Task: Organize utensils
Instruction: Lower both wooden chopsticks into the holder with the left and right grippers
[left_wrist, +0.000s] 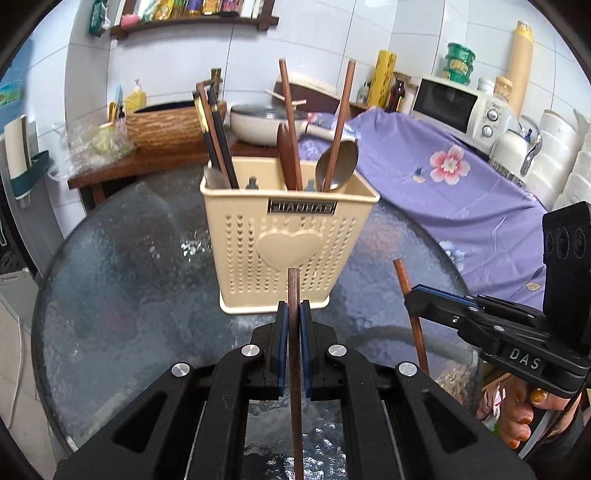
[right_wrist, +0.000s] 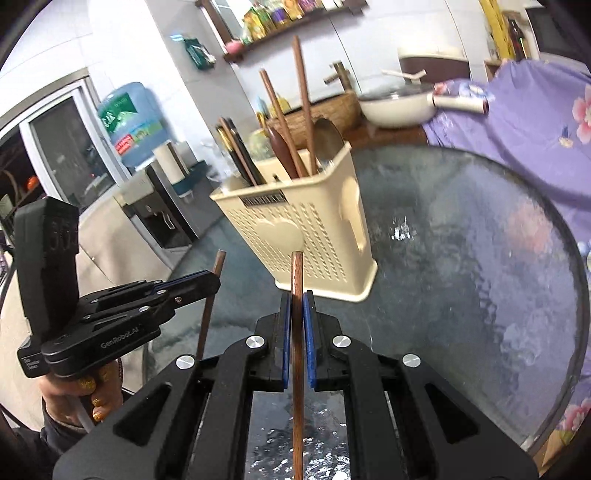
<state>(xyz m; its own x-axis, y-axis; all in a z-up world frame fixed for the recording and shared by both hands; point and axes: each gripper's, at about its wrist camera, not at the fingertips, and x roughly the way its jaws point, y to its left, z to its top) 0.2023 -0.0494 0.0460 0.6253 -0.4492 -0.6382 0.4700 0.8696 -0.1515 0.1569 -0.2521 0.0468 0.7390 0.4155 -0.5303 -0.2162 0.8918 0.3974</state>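
Jaws pressed tight, the left gripper (left_wrist: 294, 314) pinches one brown chopstick (left_wrist: 293, 291) at lower centre of its frame; the right gripper (right_wrist: 297, 306) pinches its twin (right_wrist: 296, 273) likewise. Both sticks stand before the cream utensil holder (left_wrist: 284, 236) on the glass surface (left_wrist: 122, 258). Light, stiff and likely smooth, each could swivel in the pads; a mid-shaft hold looks steadier. Lower ends run off frame, and the holder's compartment dividers are hard to make out.

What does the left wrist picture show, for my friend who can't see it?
The left gripper pinches a brown chopstick upright above a round glass table. Ahead stands a cream utensil holder with chopsticks and spoons; to the right, the right gripper holds another chopstick.
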